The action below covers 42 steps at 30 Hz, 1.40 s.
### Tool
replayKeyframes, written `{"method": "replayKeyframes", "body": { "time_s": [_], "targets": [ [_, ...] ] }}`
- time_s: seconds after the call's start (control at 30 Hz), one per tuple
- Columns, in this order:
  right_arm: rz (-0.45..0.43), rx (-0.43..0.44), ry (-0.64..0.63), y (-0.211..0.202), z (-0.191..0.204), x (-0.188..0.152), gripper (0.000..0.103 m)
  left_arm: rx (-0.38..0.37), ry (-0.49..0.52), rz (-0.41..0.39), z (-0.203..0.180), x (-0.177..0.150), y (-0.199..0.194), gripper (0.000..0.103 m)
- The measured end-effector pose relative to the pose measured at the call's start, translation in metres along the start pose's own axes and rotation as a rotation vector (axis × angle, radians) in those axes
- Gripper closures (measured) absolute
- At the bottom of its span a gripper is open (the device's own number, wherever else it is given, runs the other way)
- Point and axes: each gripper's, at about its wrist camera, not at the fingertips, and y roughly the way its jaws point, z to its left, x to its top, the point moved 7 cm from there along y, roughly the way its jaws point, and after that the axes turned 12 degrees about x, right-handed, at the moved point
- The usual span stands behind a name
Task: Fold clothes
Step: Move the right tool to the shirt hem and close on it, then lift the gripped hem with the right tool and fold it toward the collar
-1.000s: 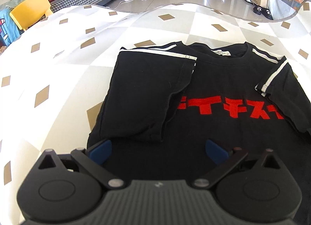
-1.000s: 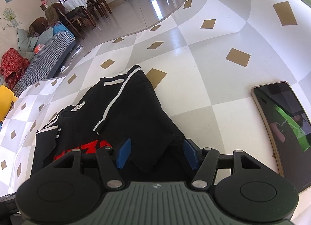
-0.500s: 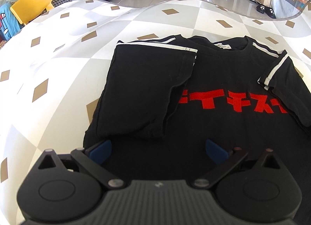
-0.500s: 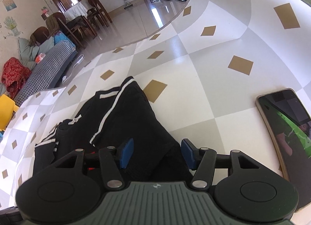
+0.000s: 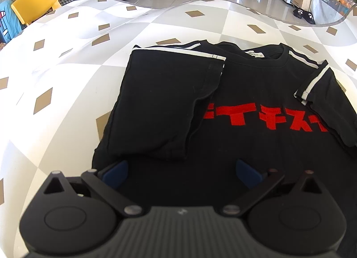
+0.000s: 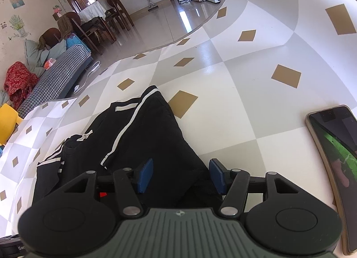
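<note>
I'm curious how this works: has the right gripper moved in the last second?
Yes. The right gripper has pulled back: the phone on the table sits lower in its view, and more of the black T-shirt shows ahead.

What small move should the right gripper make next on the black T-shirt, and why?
Probably carry the right side inward over the red lettering. The left side of the T-shirt is already folded in; the right gripper, jaws apart, straddles bunched fabric of the other side, which looks only partly folded.

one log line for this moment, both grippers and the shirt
black t-shirt with red lettering: left side folded in | left gripper: open above hem | right gripper: open, straddling right side | phone: on table
</note>
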Motion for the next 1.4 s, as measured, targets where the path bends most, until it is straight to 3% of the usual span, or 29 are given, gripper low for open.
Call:
{"method": "replayKeyframes", "body": {
  "time_s": [0.17,0.27,0.5,0.97,1.2,1.27,1.4],
  "targets": [
    [0.026,0.013,-0.012,0.004,0.003,-0.004,0.083,-0.006,-0.004,-0.001,0.0,-0.001,0.0,0.0],
    [0.025,0.02,0.009,0.001,0.004,-0.002,0.086,-0.01,-0.005,-0.002,0.0,-0.001,0.0,0.0],
    [0.0,0.071,-0.063,-0.005,0.023,0.004,0.087,-0.014,-0.009,-0.002,-0.002,-0.001,0.0,0.0],
    [0.014,0.082,0.055,0.009,0.003,-0.001,0.076,-0.018,-0.007,-0.006,-0.002,-0.001,0.0,0.0],
    [-0.006,0.091,0.038,0.014,0.006,0.0,0.074,-0.02,-0.003,-0.01,-0.002,-0.002,0.0,0.0],
    [0.004,0.081,0.018,0.016,0.009,0.0,0.086,-0.019,0.003,-0.009,-0.001,-0.001,-0.001,0.0],
    [0.003,0.058,0.002,0.013,0.014,0.001,0.088,-0.018,0.013,-0.009,-0.001,-0.001,-0.003,0.0]
  ]
}}
